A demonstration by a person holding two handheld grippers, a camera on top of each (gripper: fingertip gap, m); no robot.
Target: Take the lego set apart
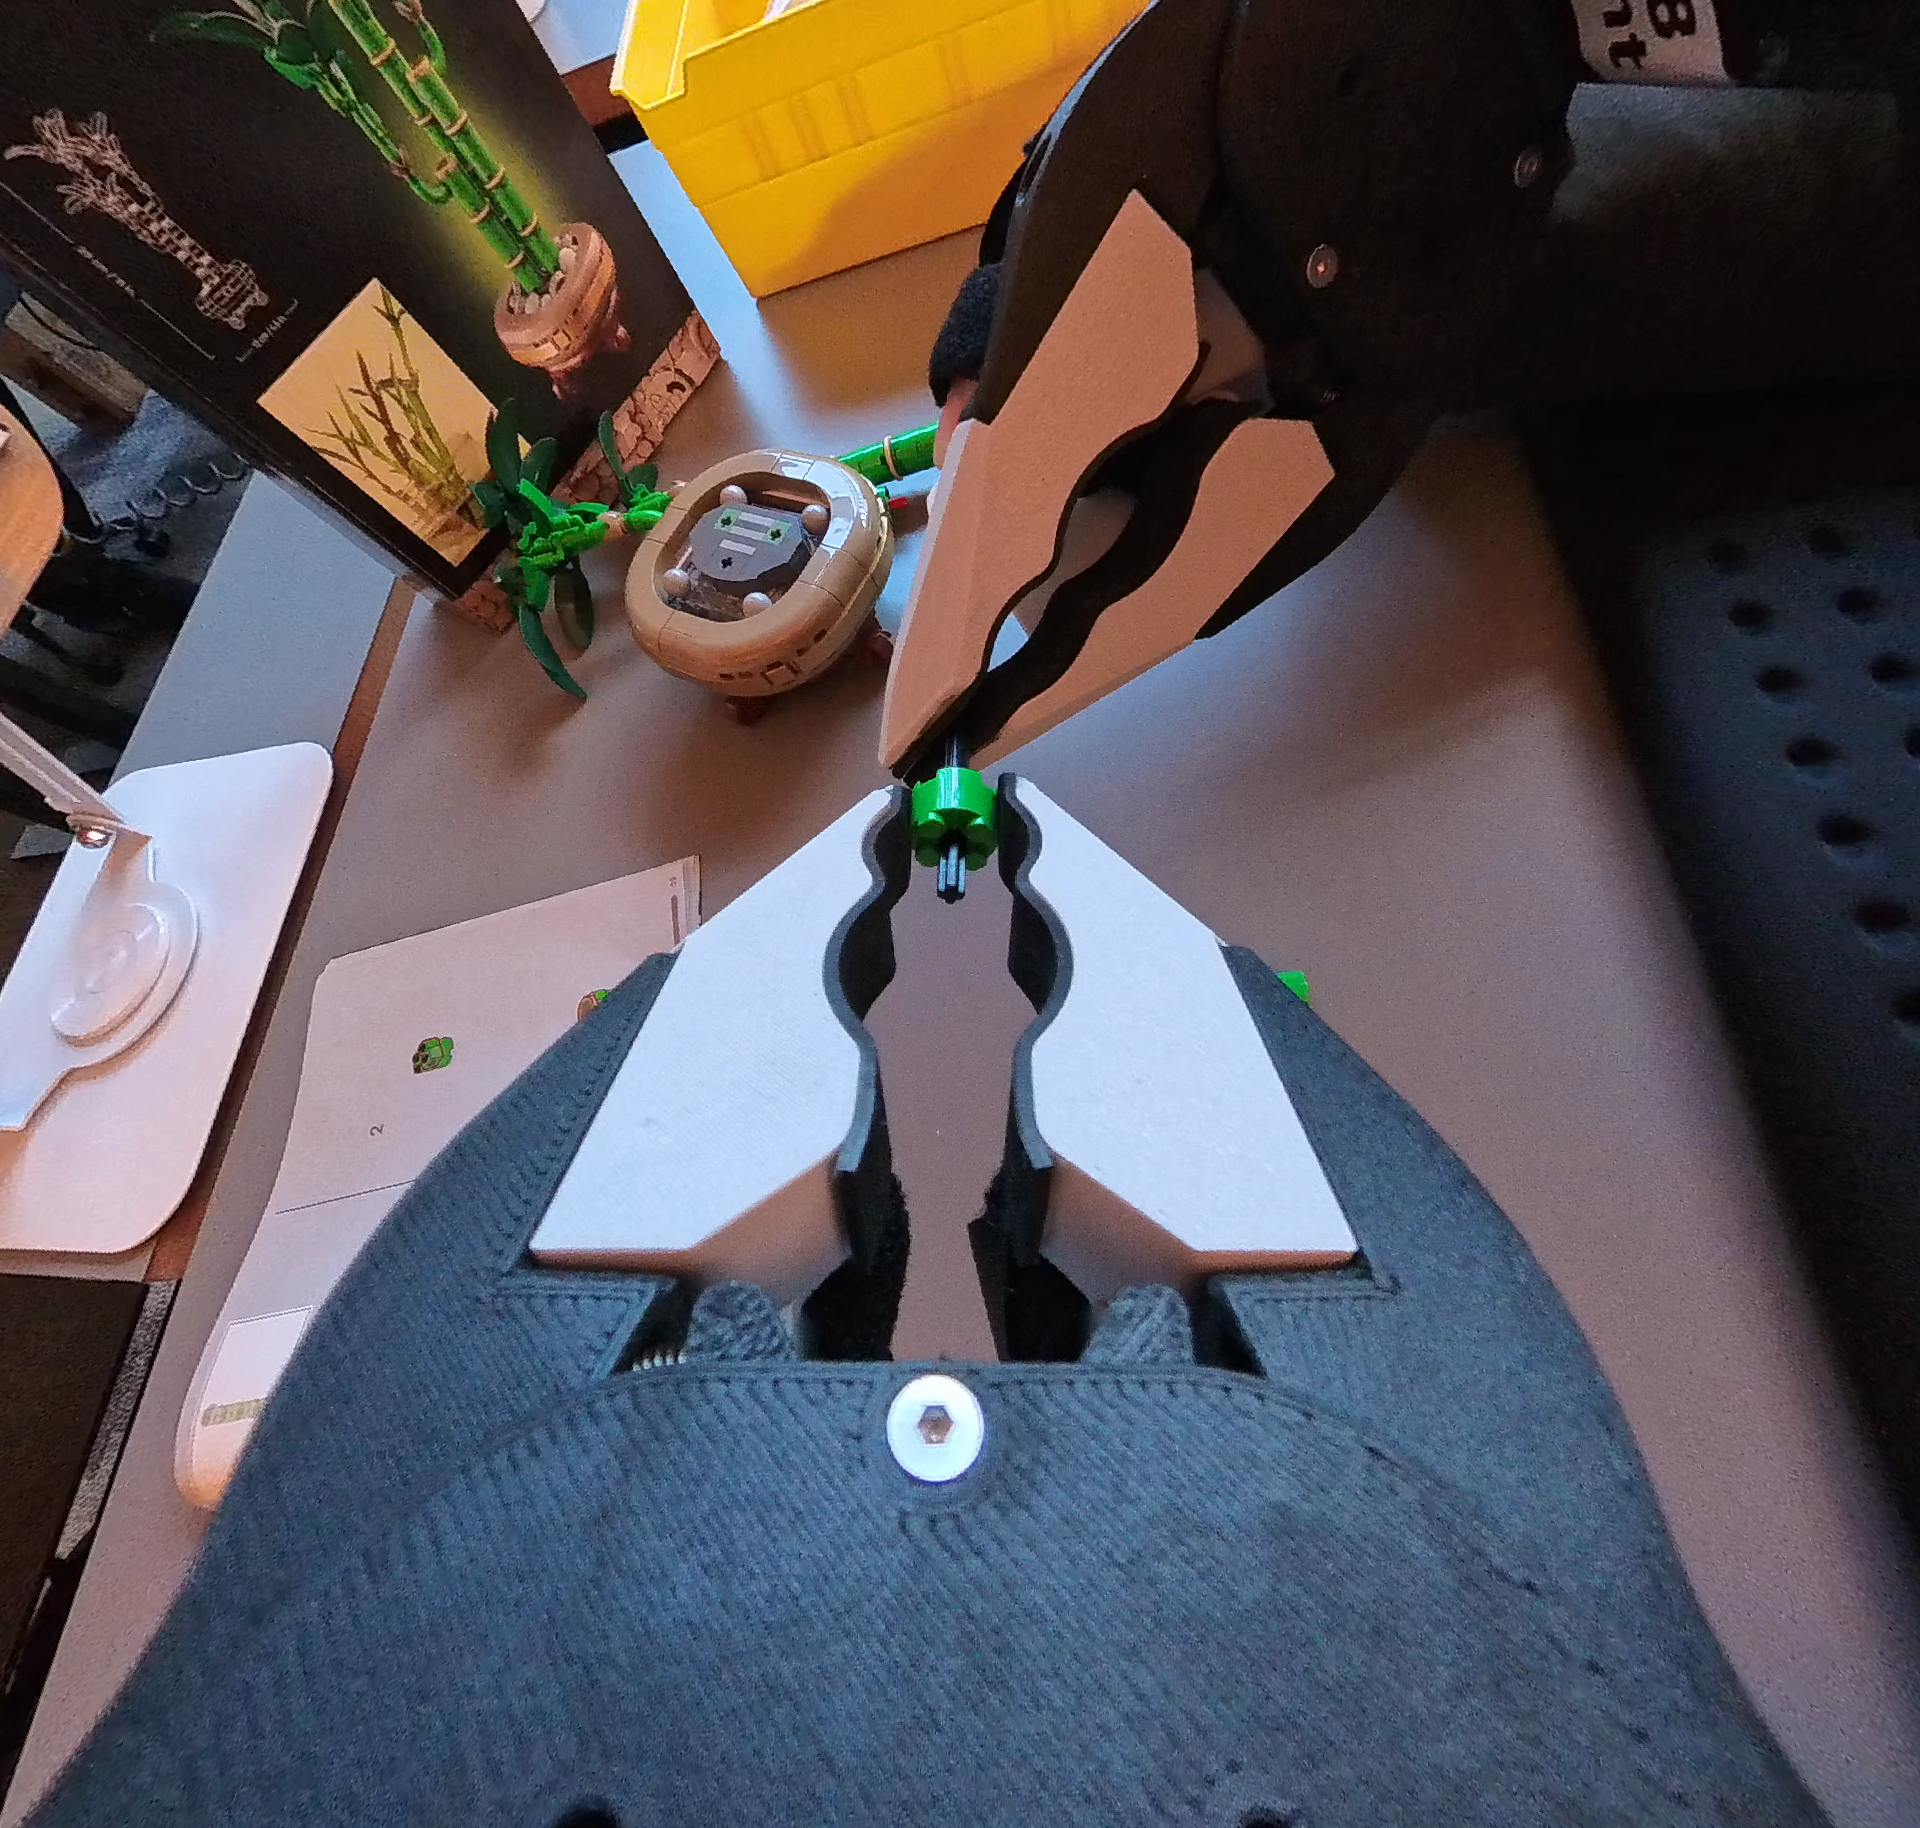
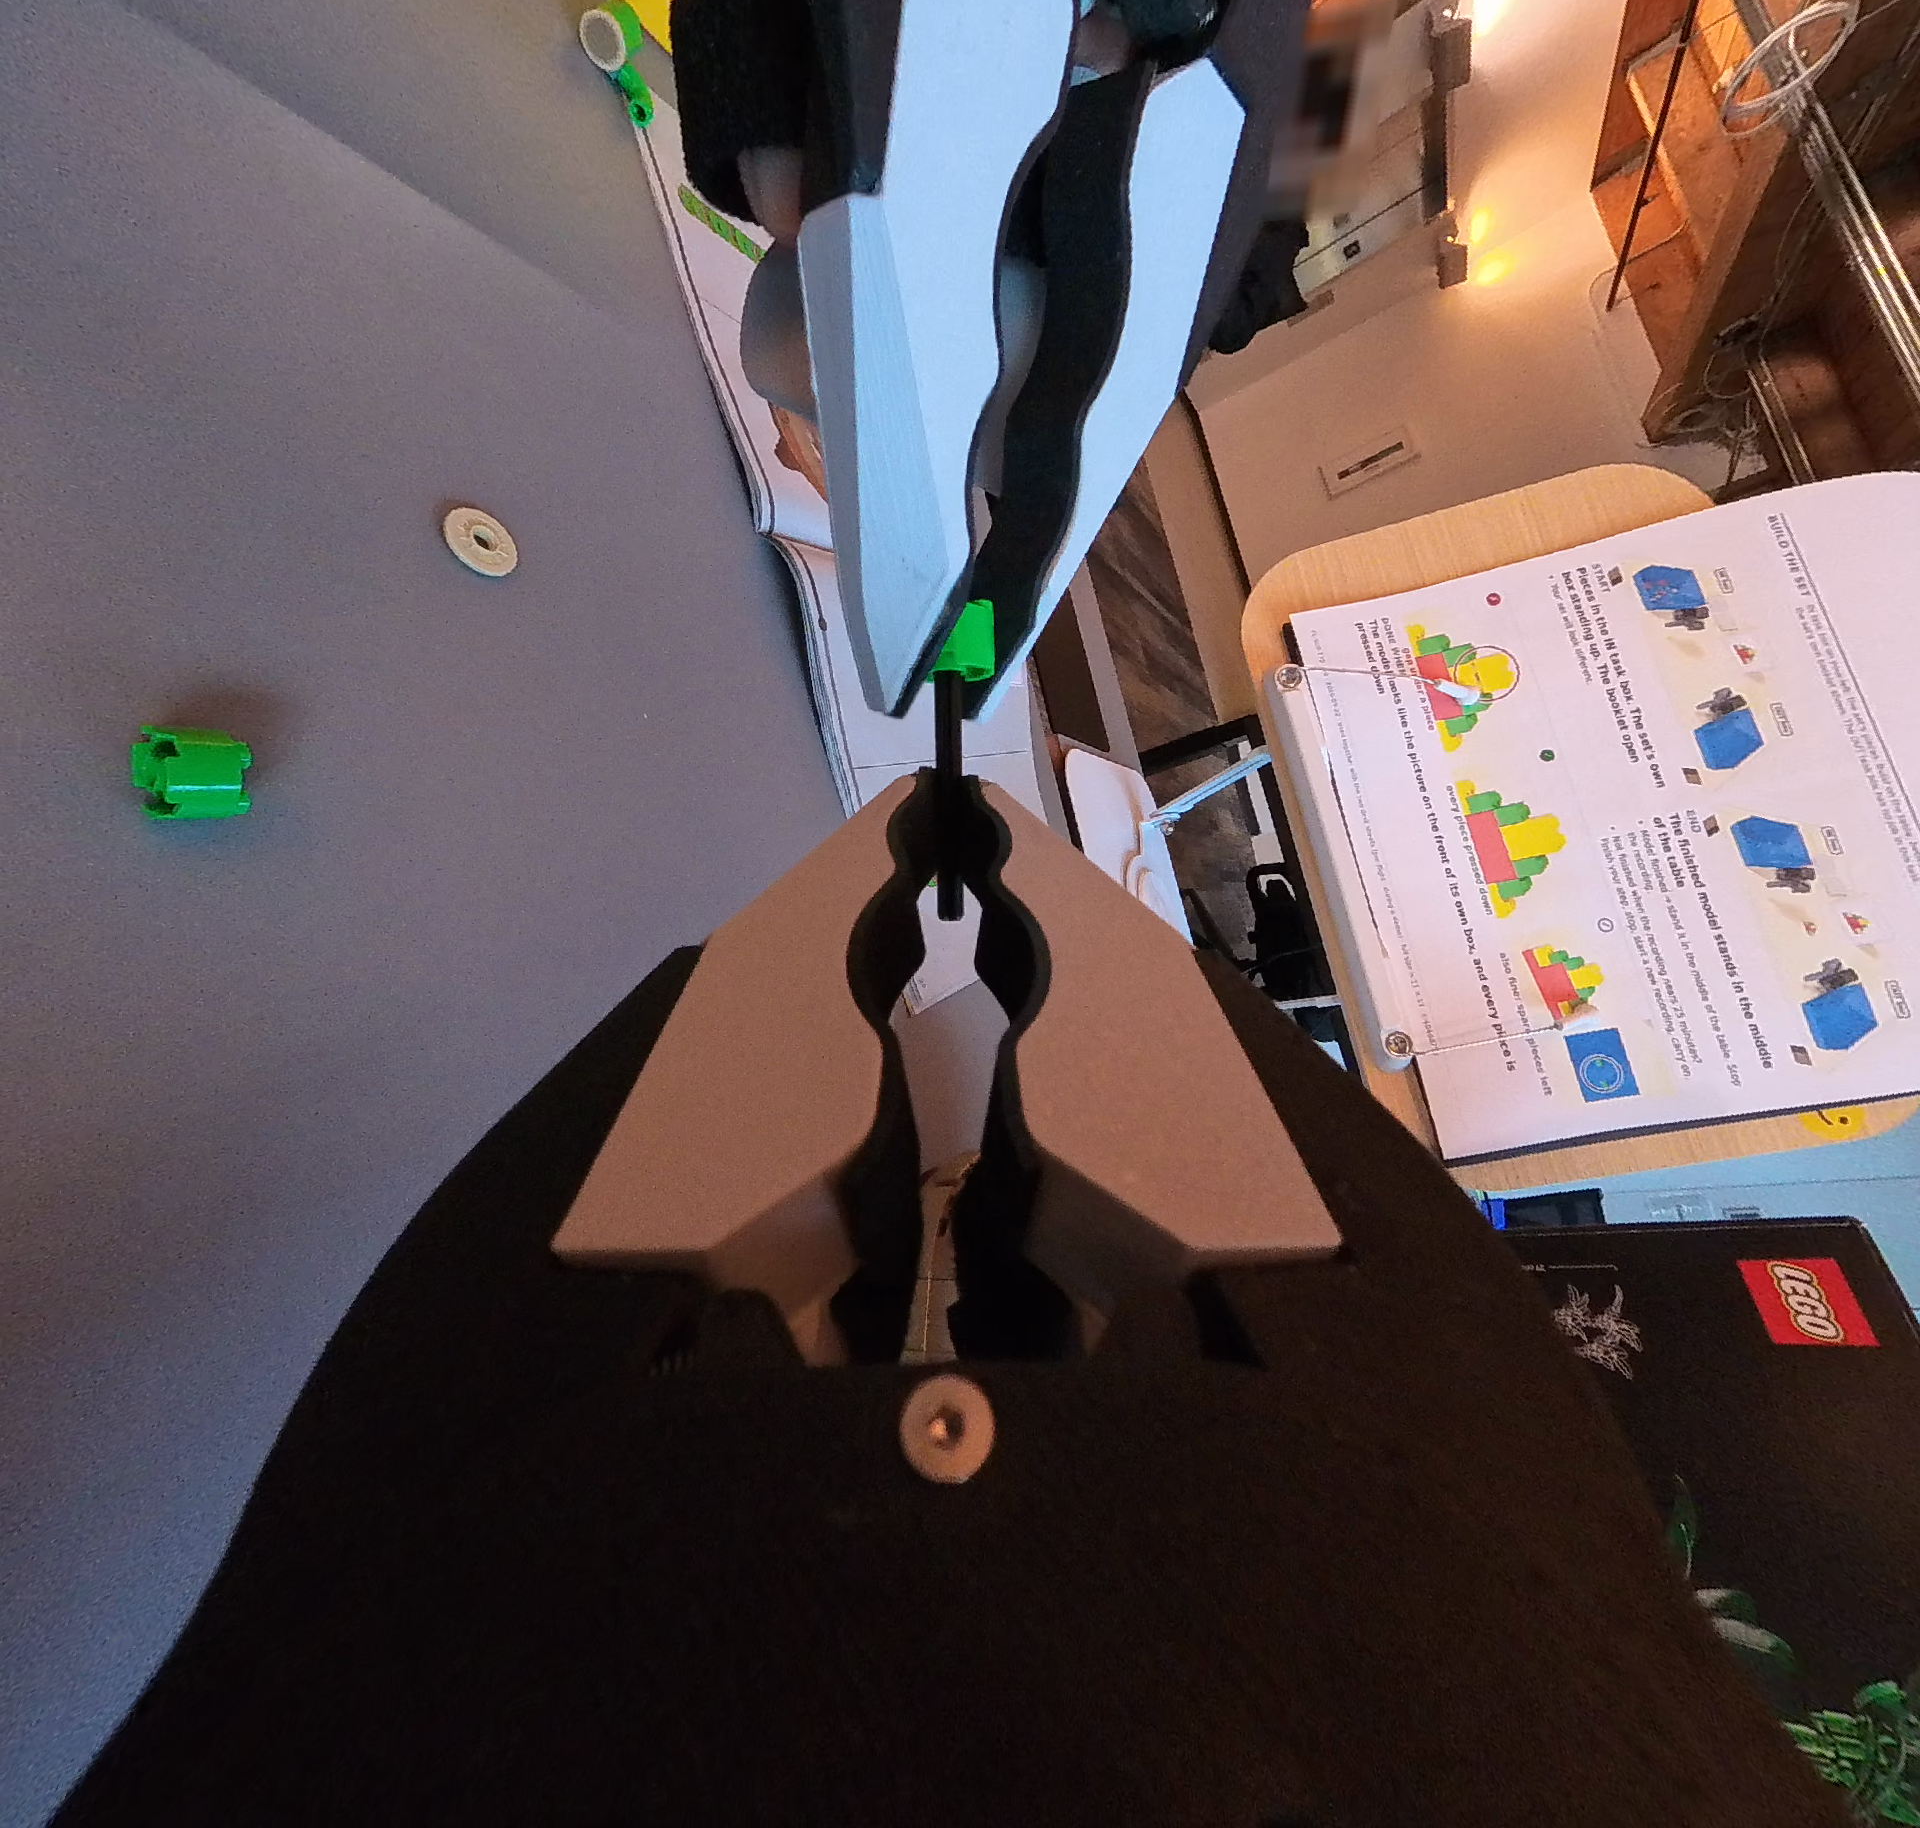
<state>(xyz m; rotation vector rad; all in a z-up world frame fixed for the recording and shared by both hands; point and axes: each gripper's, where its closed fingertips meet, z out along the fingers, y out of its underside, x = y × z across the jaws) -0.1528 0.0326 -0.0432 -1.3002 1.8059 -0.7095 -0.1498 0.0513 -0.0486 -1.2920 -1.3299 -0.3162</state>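
Observation:
A small green round brick (image 1: 943,814) sits on a thin black axle (image 1: 950,872). My left gripper (image 1: 951,799) is shut on the green brick at its fingertips. My right gripper (image 1: 940,755) comes in from the upper right and is shut on the far end of the axle. In the right wrist view, my right gripper (image 2: 948,791) clamps the black axle (image 2: 947,739), and the left gripper (image 2: 935,689) holds the green brick (image 2: 968,640) just above it. Both are held above the grey table. The tan pot (image 1: 758,563) lies tilted on the table behind.
A leafy bamboo sprig (image 1: 551,542) and a green stalk (image 1: 894,448) lie by the pot, with the set's box (image 1: 312,220) and a yellow bin (image 1: 831,116) behind. A booklet (image 1: 468,1030) lies at left. A loose green brick (image 2: 192,772) and a tan disc (image 2: 480,539) lie on the table. My two grippers' fingertips are within a few centimetres of each other. From either gripper's tips it is about 15 centimeters to the tan pot (image 1: 758,563).

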